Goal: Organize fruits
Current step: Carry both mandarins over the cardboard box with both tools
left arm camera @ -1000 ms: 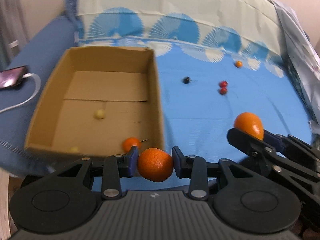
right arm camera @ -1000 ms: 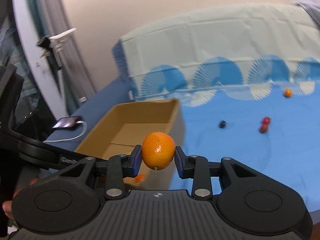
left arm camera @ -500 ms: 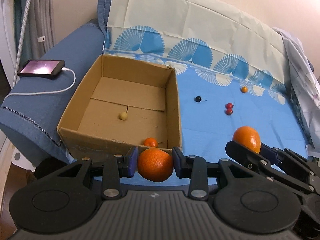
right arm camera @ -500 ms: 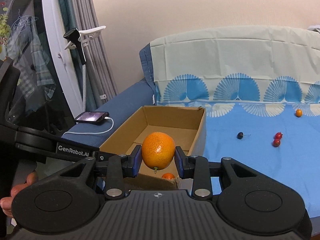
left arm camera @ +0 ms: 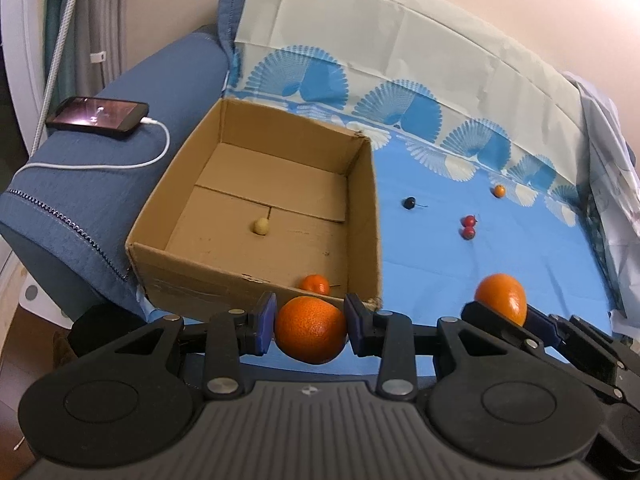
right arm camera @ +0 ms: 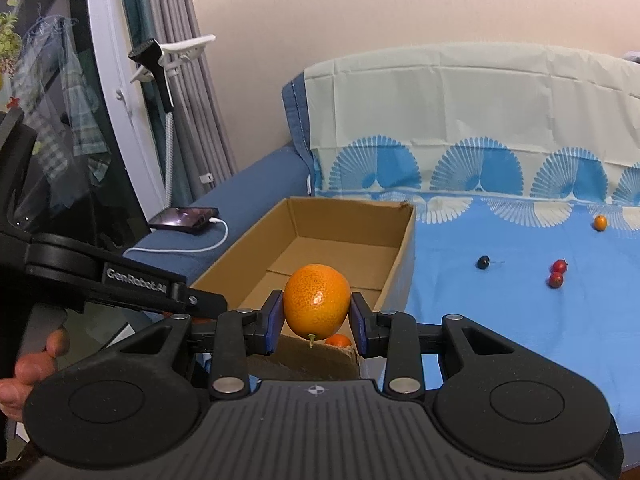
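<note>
My left gripper is shut on an orange, held just in front of the near wall of an open cardboard box. Inside the box lie a small orange fruit and a pale yellow one. My right gripper is shut on a second orange, stem down, before the box; that orange also shows at the right of the left wrist view. On the blue cloth lie a black cherry, two red fruits and a tiny orange fruit.
The box stands on a sofa covered by a blue fan-patterned cloth. A phone on a white cable rests on the blue armrest at the left. A person's hand holds the left tool. A clip stand and curtains are behind.
Both grippers have drawn back from the box with their oranges still held, so more of the box, armrest and phone now shows. The fruits on the cloth have not moved.
</note>
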Motion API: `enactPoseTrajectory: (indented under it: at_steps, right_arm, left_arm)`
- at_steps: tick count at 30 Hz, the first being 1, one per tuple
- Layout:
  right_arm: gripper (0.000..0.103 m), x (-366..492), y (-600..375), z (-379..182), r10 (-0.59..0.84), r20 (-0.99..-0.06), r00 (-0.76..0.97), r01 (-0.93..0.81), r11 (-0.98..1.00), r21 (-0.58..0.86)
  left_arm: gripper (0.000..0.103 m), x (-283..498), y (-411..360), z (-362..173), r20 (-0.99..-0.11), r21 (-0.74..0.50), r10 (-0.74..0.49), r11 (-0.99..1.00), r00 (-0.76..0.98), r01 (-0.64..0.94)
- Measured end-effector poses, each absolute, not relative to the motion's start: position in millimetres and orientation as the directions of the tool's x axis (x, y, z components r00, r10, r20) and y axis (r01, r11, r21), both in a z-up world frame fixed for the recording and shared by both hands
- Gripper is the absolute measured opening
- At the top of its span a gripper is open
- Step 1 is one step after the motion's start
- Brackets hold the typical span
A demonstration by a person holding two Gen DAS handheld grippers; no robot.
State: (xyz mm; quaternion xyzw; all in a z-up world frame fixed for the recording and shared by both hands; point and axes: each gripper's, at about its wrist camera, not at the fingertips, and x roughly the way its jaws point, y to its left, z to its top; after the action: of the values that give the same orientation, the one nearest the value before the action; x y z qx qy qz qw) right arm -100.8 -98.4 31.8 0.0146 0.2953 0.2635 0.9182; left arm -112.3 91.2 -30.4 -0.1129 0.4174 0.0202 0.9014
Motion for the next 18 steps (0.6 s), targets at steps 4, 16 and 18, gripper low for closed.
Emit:
enactPoseTrajectory:
  at_steps: [4,16,18]
  right_arm:
    - [0.036,-93,-91,28,0.482,-0.553,0.679,-0.478,0.863,0.164]
    - [0.036,-72,-62,22,0.484,-0.589,0.647,-0.504,0.851,0.145]
    - [0.036,-68,-57,21,0.483,-0.595,0.642,-0.508,0.850,0.142]
  left_arm:
    - [0.041,-104,104,-35,-0.762,-0.200,-0.056,0.968,0.645,-0.152]
    - [0.041,-74,140,-41,-0.765,-0.224,-0.039,0.952,0.643,-0.209]
    - [0.041,-70,142,-42,-0.765,-0.228,-0.042,0.951,0.643,-0.210]
